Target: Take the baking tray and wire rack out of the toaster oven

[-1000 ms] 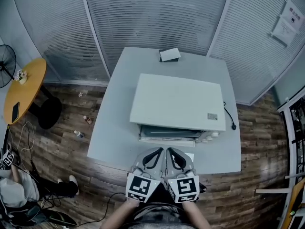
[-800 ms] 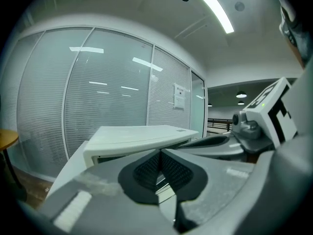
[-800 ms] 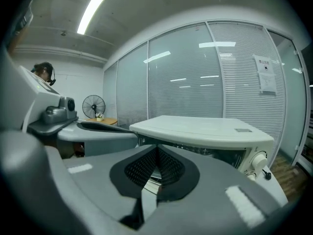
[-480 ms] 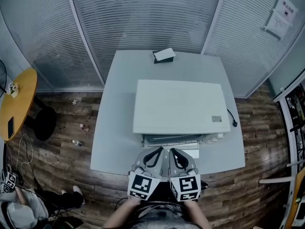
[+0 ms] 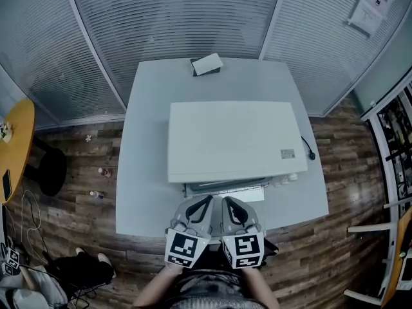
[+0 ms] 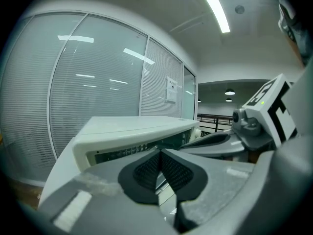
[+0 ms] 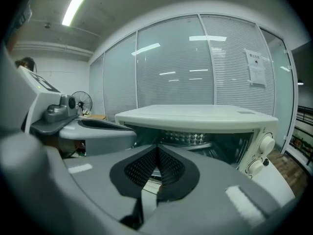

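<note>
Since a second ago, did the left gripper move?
Yes, slightly. The left gripper has crept toward the toaster oven: in the head view, the gap between its tips and the oven's front edge is smaller.

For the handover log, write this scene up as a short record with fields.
Toaster oven: on the grey table, front facing the person, door seemingly folded down
Left gripper: jaws shut, empty, just before the oven's front
Right gripper: jaws shut, empty, beside the left one
Tray and rack: not clearly seen inside
Other: small box at the table's far edge
</note>
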Available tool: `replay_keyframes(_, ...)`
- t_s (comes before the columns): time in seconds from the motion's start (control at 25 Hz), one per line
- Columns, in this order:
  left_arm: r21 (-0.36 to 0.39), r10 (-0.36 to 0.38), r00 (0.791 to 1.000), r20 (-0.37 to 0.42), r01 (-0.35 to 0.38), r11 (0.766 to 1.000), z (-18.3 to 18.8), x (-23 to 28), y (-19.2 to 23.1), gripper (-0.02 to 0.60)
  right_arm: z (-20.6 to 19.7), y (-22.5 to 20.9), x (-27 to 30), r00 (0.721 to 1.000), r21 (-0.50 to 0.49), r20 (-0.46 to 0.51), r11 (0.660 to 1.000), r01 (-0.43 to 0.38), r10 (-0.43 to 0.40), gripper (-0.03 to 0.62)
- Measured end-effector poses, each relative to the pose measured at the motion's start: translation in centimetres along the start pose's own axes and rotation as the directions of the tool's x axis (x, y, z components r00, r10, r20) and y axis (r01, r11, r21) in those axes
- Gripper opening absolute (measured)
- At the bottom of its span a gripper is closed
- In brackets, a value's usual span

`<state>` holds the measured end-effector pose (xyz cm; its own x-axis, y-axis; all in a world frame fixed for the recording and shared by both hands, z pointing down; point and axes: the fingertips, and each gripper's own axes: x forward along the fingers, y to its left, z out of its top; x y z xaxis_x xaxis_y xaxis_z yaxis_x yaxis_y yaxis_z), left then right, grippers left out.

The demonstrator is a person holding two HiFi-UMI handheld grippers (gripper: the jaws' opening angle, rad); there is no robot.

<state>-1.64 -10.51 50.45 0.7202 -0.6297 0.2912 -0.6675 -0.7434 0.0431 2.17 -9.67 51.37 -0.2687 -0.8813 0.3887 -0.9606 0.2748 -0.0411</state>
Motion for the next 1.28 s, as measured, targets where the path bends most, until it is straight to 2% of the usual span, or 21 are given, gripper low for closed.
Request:
replay_keyframes(0.28,-0.020,0.015,1.000,-0.017,-0.015,1.000,0.1,2.3,-0.1,0.000,0.5,-2.3,0.9,0.999,0.016,-0.012,0.999,-0.040,0.040,0.003)
replay_keyframes(0.44,-0.021,0.021,0.998,-0.056,-0.022,1.000,-1.0,3.2,-0.4,0.000,-0.1,-2.5,1.4,0.997,0.036,-0.034,0.997,-0.072,0.073,0.003)
replay_keyframes(0.84,-0.058,0.052,0.991,-0.119,-0.060,0.997,-4.2,4.3,0.8,0.000,-2.6,-3.3,2.8,0.992,0.056,-0.089,0.995,-0.080,0.084,0.003)
replay_keyframes(1.08,-0.167,0.062,0.985,-0.159,-0.089,0.982,-6.7,4.6,1.2,0.000,-5.0,-4.7,3.3,0.986,0.122,-0.138,0.990,-0.073,0.089,0.003)
replay_keyframes(1.2,-0.291,0.033,0.985,-0.167,-0.081,0.953,-7.8,4.8,0.8,0.000,-6.1,-5.4,3.3,0.980,0.110,-0.182,0.992,-0.062,0.081,0.003)
replay_keyframes(1.28,-0.306,0.034,0.982,-0.184,-0.090,0.948,-8.5,4.8,0.7,0.000,-6.8,-5.9,3.4,0.975,0.114,-0.207,0.992,-0.057,0.080,0.005)
